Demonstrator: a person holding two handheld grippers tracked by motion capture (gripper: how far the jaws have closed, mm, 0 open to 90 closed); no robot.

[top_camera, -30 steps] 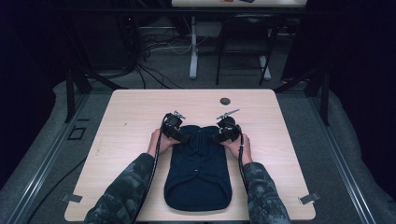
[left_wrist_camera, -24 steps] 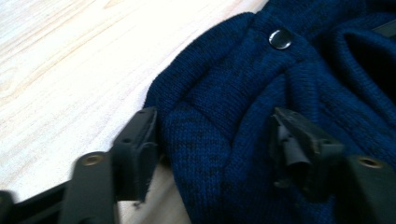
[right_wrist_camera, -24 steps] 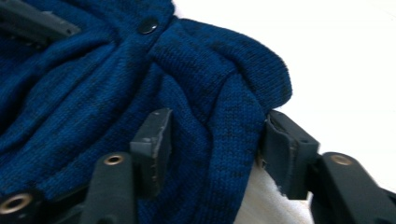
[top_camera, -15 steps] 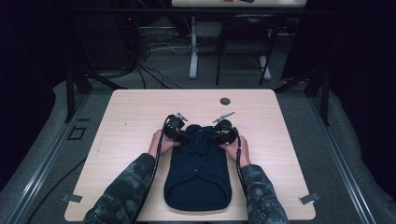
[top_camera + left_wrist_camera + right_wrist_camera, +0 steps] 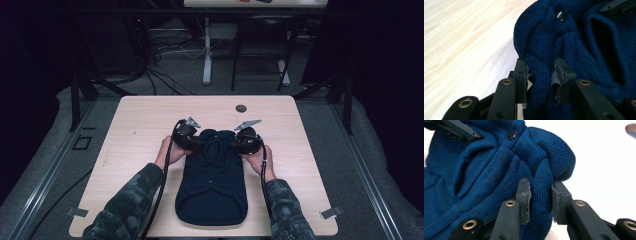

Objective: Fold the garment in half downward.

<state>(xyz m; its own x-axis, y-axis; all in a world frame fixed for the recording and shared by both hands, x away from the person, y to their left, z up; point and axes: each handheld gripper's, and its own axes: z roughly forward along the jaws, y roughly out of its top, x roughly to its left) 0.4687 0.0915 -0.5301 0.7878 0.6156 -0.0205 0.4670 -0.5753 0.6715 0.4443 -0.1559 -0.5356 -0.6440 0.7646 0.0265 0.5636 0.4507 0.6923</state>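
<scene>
On the pale wooden table (image 5: pixel 140 115), the left gripper (image 5: pixel 196 142) sits at the far left corner of a dark blue knitted garment (image 5: pixel 212 190), held in the person's left hand (image 5: pixel 167 152). Its jaws have just been closing, and in the left gripper view they pinch a thick fold of the knit between their pads (image 5: pixel 539 77), drawn in tight on the wool.

The garment lies at the middle of the table's near half, its rounded hem toward the near edge and its far end gathered up into bunched ridges between the two grippers. The weave is a ribbed, slightly mottled blue, and a small shiny black snap button (image 5: pixel 562 15) sits on a raised seam near the gathered end.

At the far right corner, the right gripper (image 5: pixel 241 141), in the right hand (image 5: pixel 257 159), has also just been closing; its jaws clamp another fold of the knit (image 5: pixel 541 200).

Farther off lies a small dark round disc (image 5: pixel 241 108).
</scene>
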